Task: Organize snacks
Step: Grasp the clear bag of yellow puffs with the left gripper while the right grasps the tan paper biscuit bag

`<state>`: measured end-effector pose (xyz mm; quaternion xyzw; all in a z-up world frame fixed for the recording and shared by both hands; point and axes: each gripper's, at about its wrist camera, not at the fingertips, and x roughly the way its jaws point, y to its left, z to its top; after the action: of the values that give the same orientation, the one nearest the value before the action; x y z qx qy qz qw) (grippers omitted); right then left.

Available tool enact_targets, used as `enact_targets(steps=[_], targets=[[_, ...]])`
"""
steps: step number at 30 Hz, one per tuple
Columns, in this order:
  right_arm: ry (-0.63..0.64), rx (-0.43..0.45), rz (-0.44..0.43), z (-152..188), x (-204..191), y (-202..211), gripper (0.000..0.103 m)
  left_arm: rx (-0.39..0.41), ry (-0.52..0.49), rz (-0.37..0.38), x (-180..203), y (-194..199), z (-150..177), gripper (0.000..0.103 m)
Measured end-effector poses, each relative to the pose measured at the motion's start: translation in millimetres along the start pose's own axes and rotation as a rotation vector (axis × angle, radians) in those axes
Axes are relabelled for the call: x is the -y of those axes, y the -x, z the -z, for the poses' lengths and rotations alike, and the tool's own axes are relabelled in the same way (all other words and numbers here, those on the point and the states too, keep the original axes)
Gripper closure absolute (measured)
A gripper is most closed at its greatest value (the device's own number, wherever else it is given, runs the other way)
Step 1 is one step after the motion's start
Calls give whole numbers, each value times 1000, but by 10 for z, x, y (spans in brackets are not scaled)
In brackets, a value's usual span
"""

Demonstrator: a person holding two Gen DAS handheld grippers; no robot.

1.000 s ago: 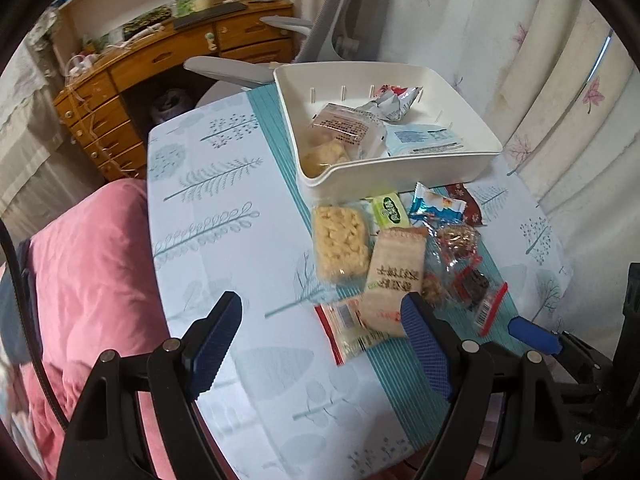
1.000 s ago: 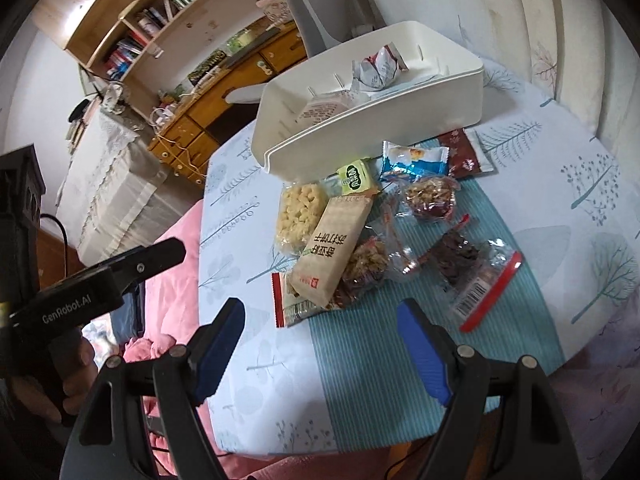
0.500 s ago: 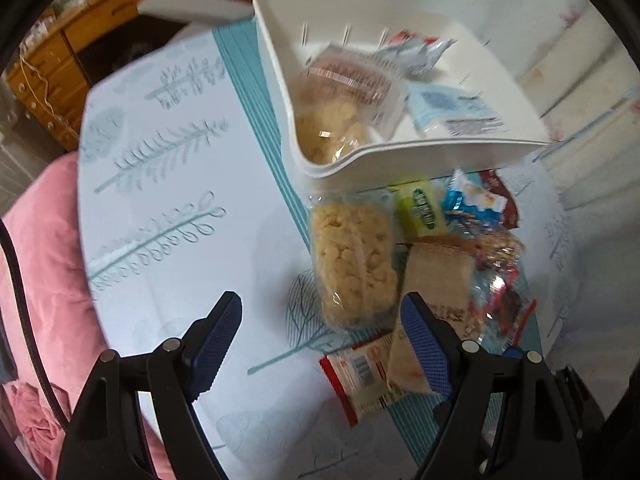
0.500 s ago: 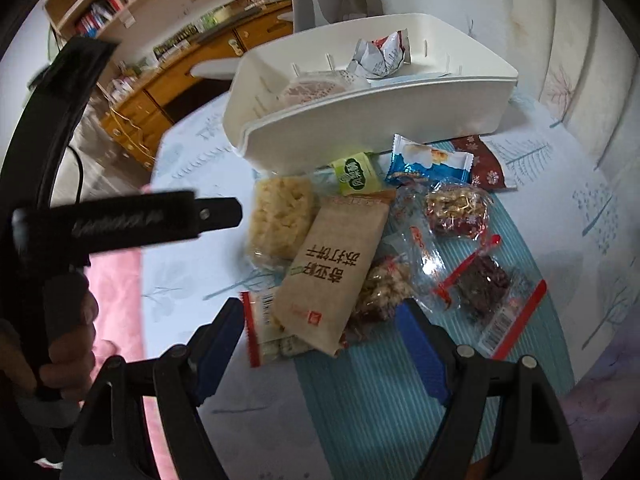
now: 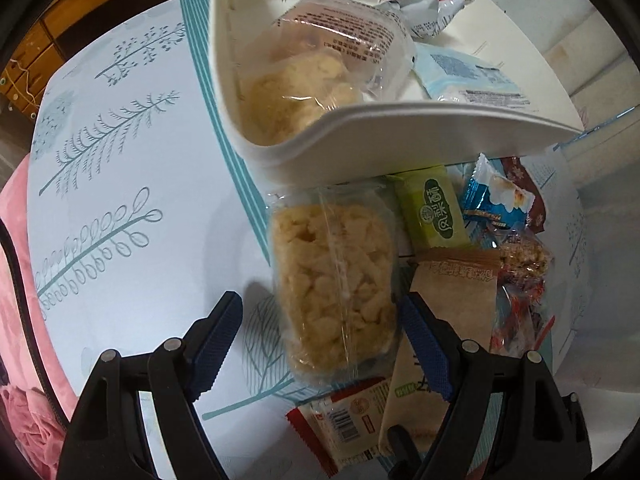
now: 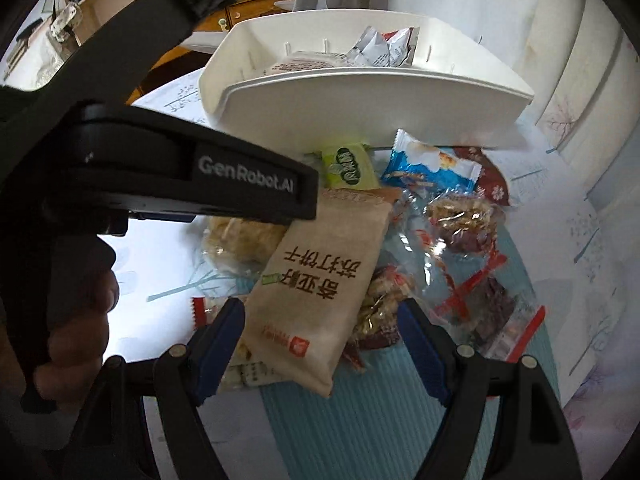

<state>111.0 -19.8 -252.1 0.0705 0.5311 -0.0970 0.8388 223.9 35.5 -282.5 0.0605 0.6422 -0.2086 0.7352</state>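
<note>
Bin point(image 5: 360, 152) part-filled, three packs inside. Loose snacks remain just before bin. Left gripper point(image 5: 320, 344) wide open, straddling puffed-snack pack point(image 5: 332, 280); right gripper point(image 6: 320, 348) open, empty.

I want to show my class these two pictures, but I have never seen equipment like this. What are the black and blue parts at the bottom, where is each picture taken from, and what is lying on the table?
There is no robot. A person holds a two-fingered grasping tool in each hand, and a wide-angle camera on each looks forward along its fingers. One picture comes from the left tool, the other from the right tool. Both stand open and hold nothing.

On the patterned tablecloth a white bin already contains a few packets. In front of it lie loose snacks: a clear pack of puffed-rice cake between the left tool's fingers, a brown cracker packet between the right tool's, a green packet, a blue packet and zip bags of nuts.

The big black bar in the right picture is the left tool seen from the side, with the person's hand gripping it.
</note>
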Motion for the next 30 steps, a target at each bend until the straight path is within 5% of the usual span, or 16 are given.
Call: enact_targets(steps=[14, 30], targets=[[137, 44, 82, -184, -78, -206, 24, 11, 0, 38, 19, -93, -99, 44], [118, 39, 58, -336, -102, -138, 80, -2, 141, 89, -523, 167, -18, 46]])
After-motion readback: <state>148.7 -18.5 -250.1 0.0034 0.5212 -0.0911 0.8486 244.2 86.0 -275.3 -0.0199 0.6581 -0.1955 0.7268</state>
